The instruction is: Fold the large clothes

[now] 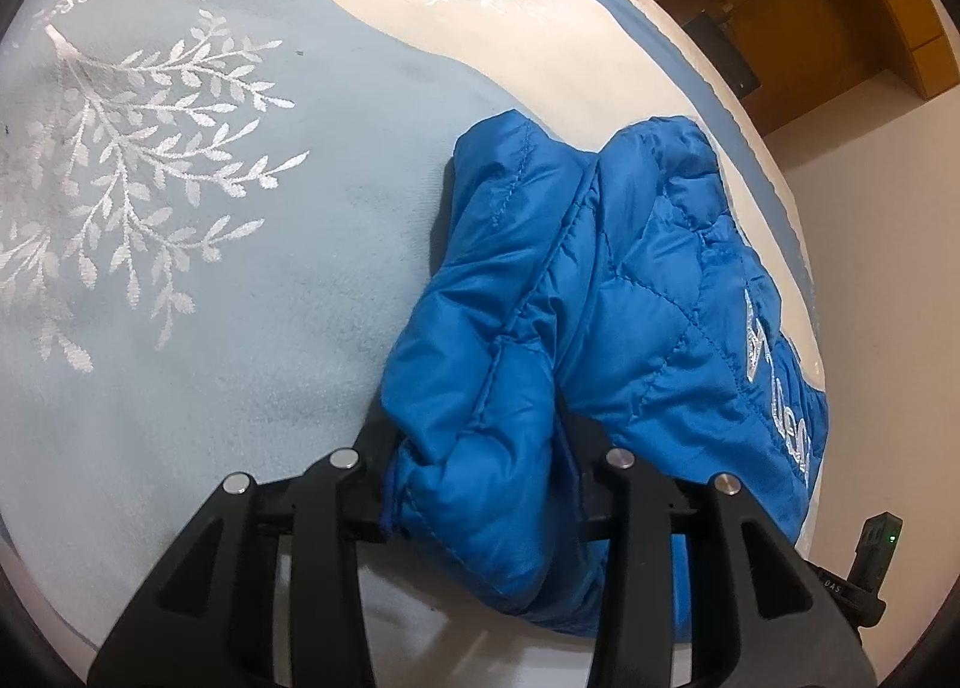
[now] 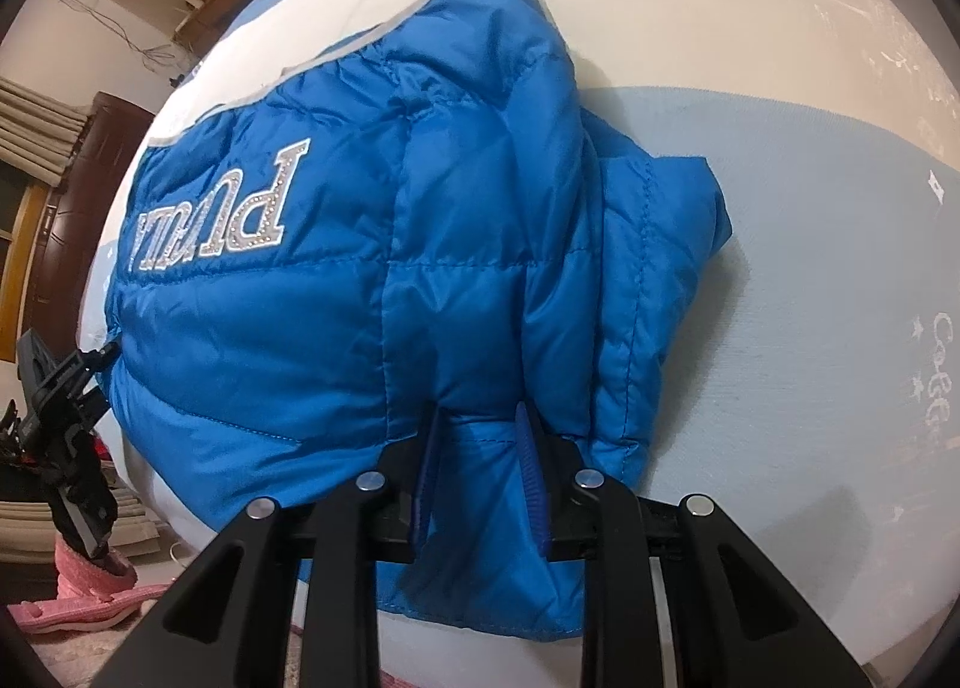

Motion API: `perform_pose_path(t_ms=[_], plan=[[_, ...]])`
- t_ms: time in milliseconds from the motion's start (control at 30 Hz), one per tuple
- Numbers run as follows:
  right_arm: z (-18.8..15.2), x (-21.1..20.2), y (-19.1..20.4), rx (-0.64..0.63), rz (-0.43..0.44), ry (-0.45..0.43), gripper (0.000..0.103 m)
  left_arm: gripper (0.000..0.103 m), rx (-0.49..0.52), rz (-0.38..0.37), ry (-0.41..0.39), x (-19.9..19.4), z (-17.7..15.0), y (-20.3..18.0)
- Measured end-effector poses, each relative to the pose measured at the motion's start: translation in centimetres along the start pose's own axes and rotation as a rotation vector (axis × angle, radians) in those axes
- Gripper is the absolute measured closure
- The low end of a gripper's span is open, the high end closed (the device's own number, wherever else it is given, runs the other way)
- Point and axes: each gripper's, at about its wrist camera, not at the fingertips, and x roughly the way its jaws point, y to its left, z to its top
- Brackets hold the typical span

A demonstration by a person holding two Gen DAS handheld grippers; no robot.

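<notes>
Got my left gripper (image 1: 480, 484) and right gripper (image 2: 480, 484) both clamped down on puffy folds of the blue quilted jacket (image 2: 372, 292), which sits bunched up near the bed's (image 1: 180, 328) edge.

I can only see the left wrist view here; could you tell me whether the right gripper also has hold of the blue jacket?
Observer: Yes, the right gripper has its jaws closed on a fold of the blue jacket at its near edge.
Operator: Thanks. Can you read the lettering there?
Observer: The silver lettering reads PUMA, upside down in the right wrist view.
Operator: Anything beyond the bed on that side?
Observer: A pink slipper lies on the floor below the bed edge, and the left gripper shows only as black hardware at the jacket's left corner.
</notes>
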Motion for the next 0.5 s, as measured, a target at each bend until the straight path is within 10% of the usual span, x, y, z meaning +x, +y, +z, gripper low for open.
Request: perform_pose_path(t_ms=[500], plan=[[-1.1, -7.8, -1.7, 0.005, 0.023, -0.091, 0.068, 0.074, 0.287, -0.002, -0.169, -8.4, -0.8, -10.6]])
